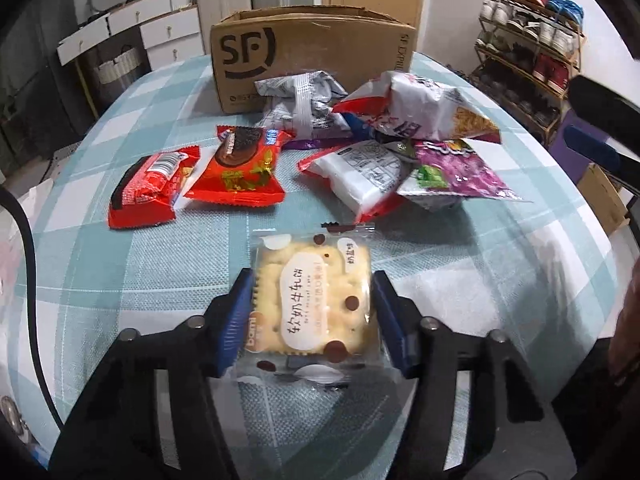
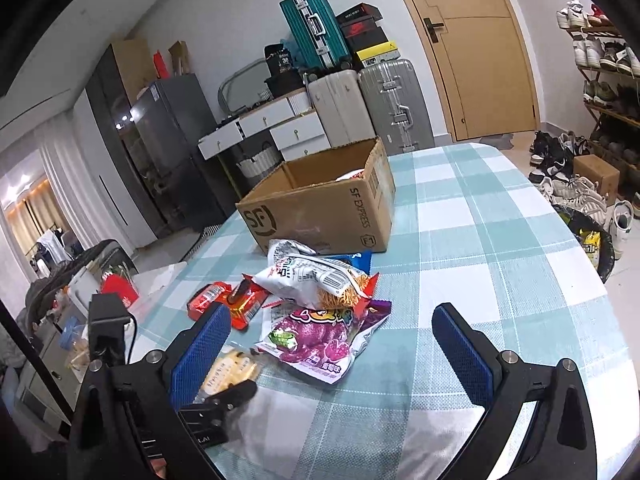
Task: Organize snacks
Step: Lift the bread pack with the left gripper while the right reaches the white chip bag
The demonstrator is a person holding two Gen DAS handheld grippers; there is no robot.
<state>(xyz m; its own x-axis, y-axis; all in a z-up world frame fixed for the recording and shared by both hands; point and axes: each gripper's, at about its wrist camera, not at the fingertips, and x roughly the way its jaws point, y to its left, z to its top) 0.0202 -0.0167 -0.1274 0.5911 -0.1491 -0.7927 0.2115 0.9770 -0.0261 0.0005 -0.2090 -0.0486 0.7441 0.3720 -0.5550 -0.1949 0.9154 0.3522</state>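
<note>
Blue pads of my left gripper (image 1: 312,324) clamp the cracker packet (image 1: 314,308) on the checked tablecloth (image 1: 480,280), right gripper (image 2: 332,356) agape and empty, as I judge a level lift toward the cardboard box (image 1: 312,52) avoids crushing the biscuit.

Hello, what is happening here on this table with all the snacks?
A person is tidying snacks with a hand-held gripper in each hand. The left gripper has its blue fingers against both sides of a cracker packet lying on the checked tablecloth. The right gripper is open and holds nothing, near the purple snack bag. More packets lie in a loose pile before an open cardboard box.
</note>
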